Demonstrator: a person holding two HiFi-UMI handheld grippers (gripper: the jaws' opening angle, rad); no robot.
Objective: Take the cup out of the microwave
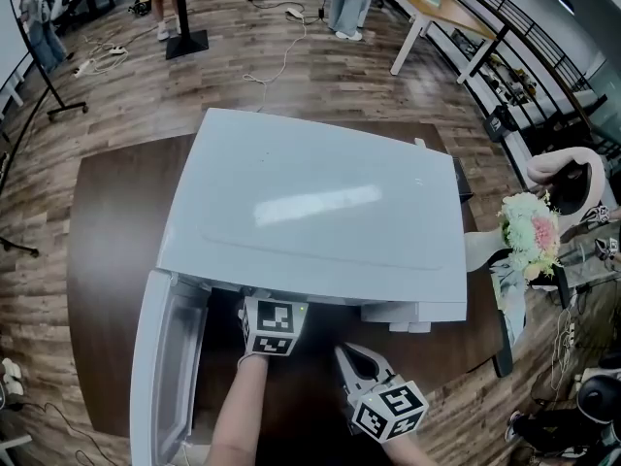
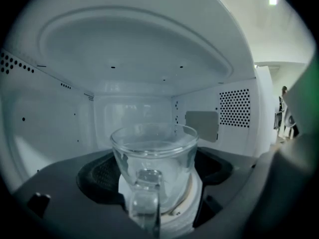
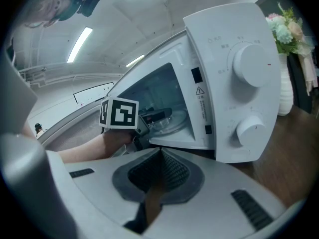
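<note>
A clear glass cup stands inside the white microwave, its handle turned toward the camera. My left gripper reaches into the cavity with one dark pad against each side of the cup, shut on it. In the head view only its marker cube shows at the oven's mouth, and the cup is hidden under the oven's top. My right gripper hangs in front of the microwave, low and to the right of the left one. It is shut with nothing between its pads.
The microwave door hangs open to the left, beside my left forearm. The oven sits on a dark brown table. Two knobs sit on its control panel. A white vase of flowers stands at the table's right edge.
</note>
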